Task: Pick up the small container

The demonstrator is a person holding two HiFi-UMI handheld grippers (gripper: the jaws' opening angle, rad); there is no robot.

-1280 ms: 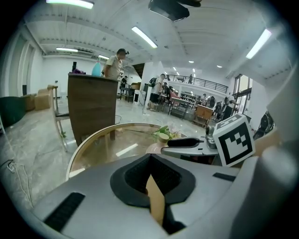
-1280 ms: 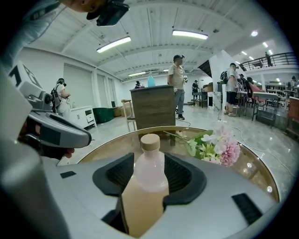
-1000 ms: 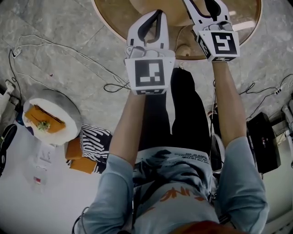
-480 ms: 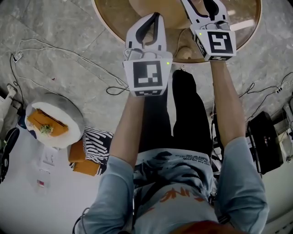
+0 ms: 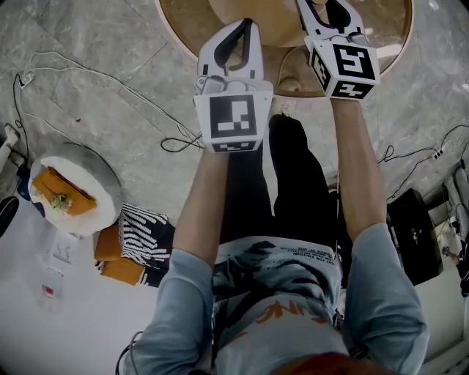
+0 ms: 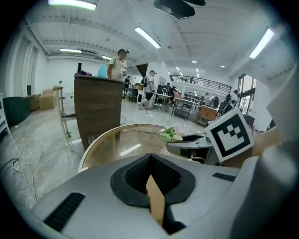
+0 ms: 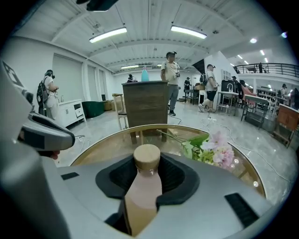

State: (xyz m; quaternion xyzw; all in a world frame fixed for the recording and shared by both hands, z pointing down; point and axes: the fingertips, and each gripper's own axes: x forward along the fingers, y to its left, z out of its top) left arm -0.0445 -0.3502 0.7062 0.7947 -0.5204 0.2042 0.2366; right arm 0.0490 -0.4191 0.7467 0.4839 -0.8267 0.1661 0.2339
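The small container [image 7: 144,189], a pale pinkish bottle with a round wooden cap, stands upright between the jaws of my right gripper [image 7: 147,162]. The jaws are closing, and their black pads touch the bottle's sides. In the head view the right gripper [image 5: 327,9] reaches over the round glass table [image 5: 399,40], and the bottle is hidden there. My left gripper [image 5: 248,28] hovers over the table's near rim, shut, with nothing between its pads [image 6: 161,175]. The left gripper view shows the right gripper's marker cube [image 6: 229,135] to its right.
Pink and green flowers [image 7: 211,150] lie on the table right of the bottle. A brown cabinet [image 7: 145,105] and several people stand beyond. On the floor are cables [image 5: 95,80], a grey round stool [image 5: 102,176] and a black box [image 5: 414,238].
Both grippers have shifted slightly up and left in the head view, and the right gripper's marker cube has turned a little. The bottle cannot be seen in the earlier frames.
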